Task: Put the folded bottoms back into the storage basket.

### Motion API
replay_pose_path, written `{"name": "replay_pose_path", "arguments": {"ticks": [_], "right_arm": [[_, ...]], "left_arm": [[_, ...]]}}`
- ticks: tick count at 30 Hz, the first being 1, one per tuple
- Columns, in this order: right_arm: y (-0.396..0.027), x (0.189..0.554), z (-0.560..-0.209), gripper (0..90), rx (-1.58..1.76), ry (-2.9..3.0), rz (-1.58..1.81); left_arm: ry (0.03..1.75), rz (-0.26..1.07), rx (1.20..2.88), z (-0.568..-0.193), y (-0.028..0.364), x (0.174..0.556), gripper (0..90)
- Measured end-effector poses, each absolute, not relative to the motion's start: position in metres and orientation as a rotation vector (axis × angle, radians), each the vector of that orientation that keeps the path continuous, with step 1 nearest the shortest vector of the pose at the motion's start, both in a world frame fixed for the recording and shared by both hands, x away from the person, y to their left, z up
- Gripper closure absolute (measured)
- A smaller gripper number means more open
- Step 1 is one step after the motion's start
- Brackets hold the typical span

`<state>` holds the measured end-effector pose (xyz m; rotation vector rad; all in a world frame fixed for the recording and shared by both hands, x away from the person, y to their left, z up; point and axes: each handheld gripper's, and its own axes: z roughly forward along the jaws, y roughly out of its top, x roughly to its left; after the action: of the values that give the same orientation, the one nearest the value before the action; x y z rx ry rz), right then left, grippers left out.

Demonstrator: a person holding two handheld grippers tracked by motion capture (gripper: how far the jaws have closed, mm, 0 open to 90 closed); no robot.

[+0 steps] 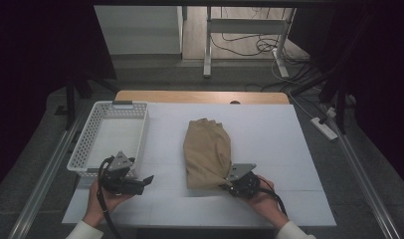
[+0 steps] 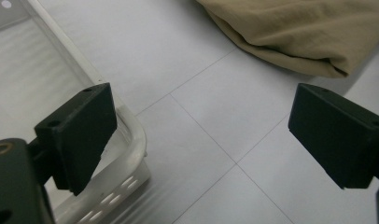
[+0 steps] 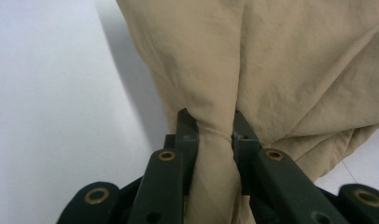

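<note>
Jaws of my right gripper (image 1: 229, 180) pinch the near corner of the tan cloth (image 1: 207, 152) lying mid-worktop (image 1: 269, 134); my left gripper (image 1: 140, 182) rests low beside the white basket (image 1: 85, 144), jaws spread wide and empty.

Dim, dark surroundings; white table (image 1: 269, 134) brightest, soft shadows; close views slightly blurred near bottom.
</note>
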<state>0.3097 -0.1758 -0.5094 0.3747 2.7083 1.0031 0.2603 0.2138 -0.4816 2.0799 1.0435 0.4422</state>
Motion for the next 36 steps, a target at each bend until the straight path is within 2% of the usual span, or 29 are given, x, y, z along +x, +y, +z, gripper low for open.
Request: {"name": "replay_pose_path", "arguments": {"ticks": [18,36], "right_arm": [[-0.184,0.284,-0.495,78.1,0.361,2.748,1.158],[-0.185,0.285,-0.497,78.0,0.356,2.751,1.153]], "left_arm": [[1.041,0.438,2.071,-0.480,0.213,0.261,8.6],[0.989,0.421,2.057,-0.465,0.187,0.284,8.6]]}}
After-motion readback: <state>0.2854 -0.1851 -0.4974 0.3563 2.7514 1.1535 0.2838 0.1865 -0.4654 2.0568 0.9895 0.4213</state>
